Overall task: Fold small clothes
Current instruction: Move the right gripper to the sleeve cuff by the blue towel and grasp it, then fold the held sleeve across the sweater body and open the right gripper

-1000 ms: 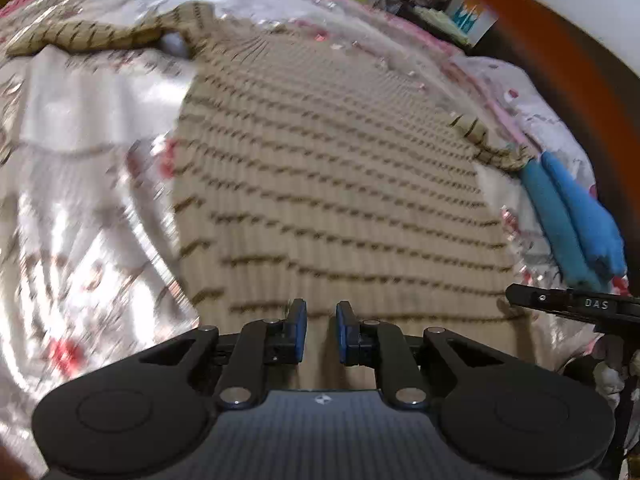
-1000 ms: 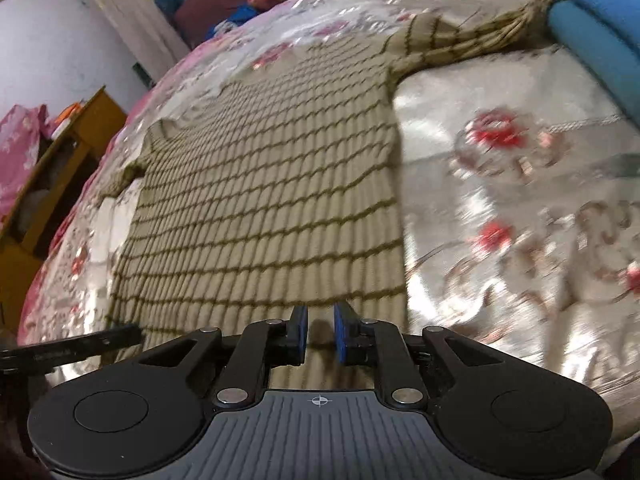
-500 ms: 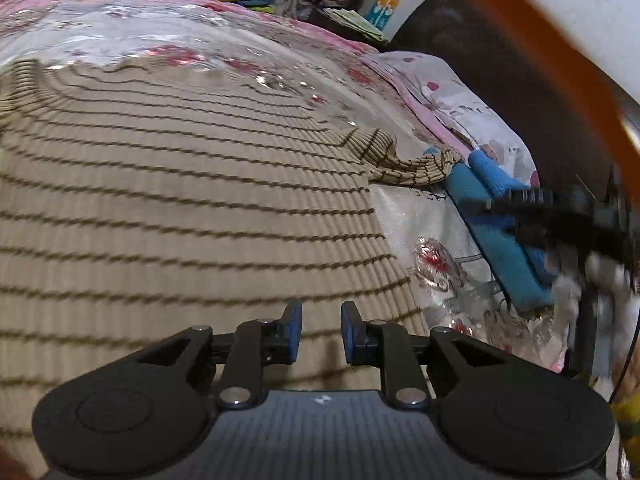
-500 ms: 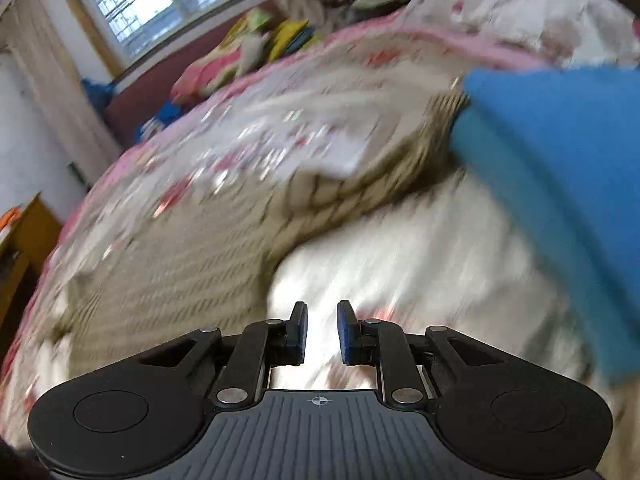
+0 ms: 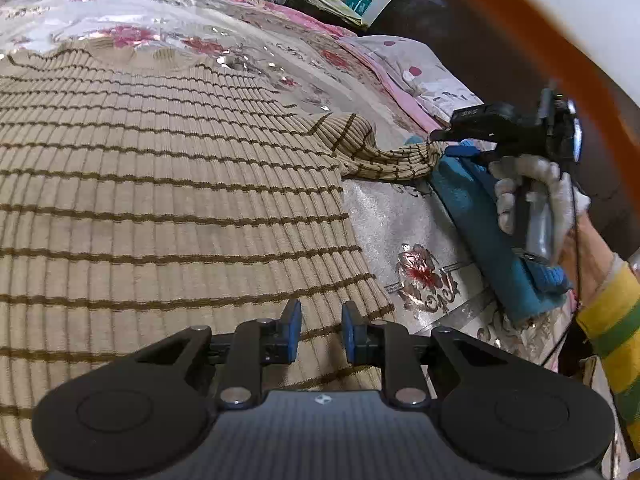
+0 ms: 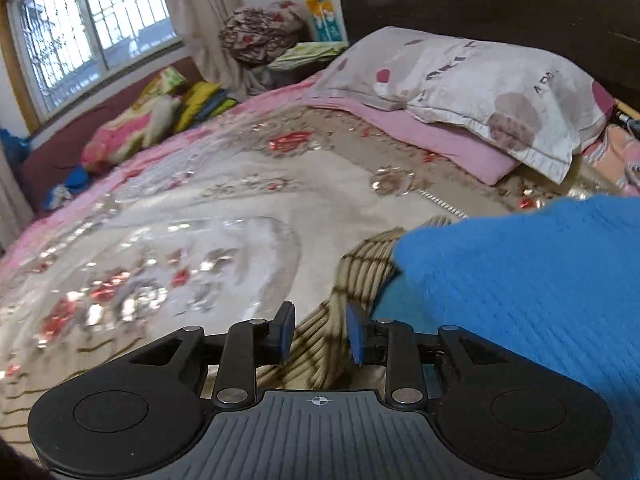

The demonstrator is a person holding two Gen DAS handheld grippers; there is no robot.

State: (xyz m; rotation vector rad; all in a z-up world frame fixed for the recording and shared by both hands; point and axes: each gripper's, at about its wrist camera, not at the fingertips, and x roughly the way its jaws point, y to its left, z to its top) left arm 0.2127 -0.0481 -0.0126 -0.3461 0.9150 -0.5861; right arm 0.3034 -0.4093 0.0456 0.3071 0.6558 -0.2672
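Right tongs (image 6: 320, 332) opening around sweater sleeve (image 6: 320, 344)

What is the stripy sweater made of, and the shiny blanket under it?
The stripy sweater looks like soft ribbed knit, maybe wool or cotton: raised ridges run across it, with thin brown stripes. The blanket looks like smooth satin-like fabric, since its flowered surface glints in the light.

This is a home bedroom. A bed with a shiny floral bedspread (image 6: 248, 184) fills the scene, a printed pillow (image 6: 480, 92) lies at its far right against a dark headboard (image 6: 500, 4), and folded bedding (image 6: 160, 120) is heaped far left under a barred window (image 6: 92, 36) with a curtain (image 6: 200, 12).
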